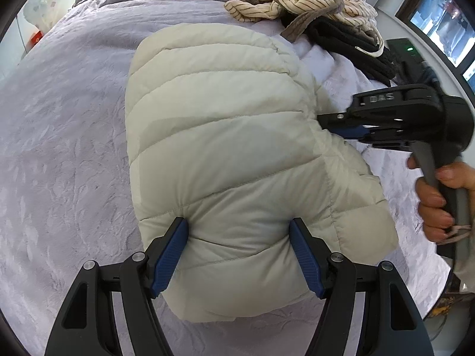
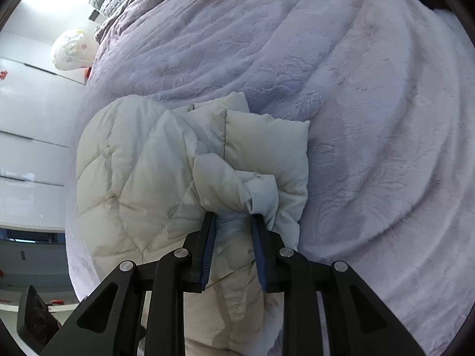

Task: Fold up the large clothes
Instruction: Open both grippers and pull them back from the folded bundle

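Note:
A pale quilted puffer jacket (image 1: 225, 136) lies folded into a thick bundle on the lilac bedspread (image 1: 65, 124). My left gripper (image 1: 237, 237) has its jaws wide apart, pressed against the near end of the bundle, which bulges between the blue pads. My right gripper (image 1: 335, 124) reaches in from the right side of the jacket. In the right wrist view the right gripper (image 2: 233, 222) is shut on a bunched fold of the jacket (image 2: 184, 172), which fills the gap between its pads.
A heap of striped cream clothes (image 1: 297, 3) and dark clothes (image 1: 350, 47) lies at the far right of the bed. A window and a dark device stand beyond the bed's right edge. White cabinets (image 2: 29, 112) stand left of the bed.

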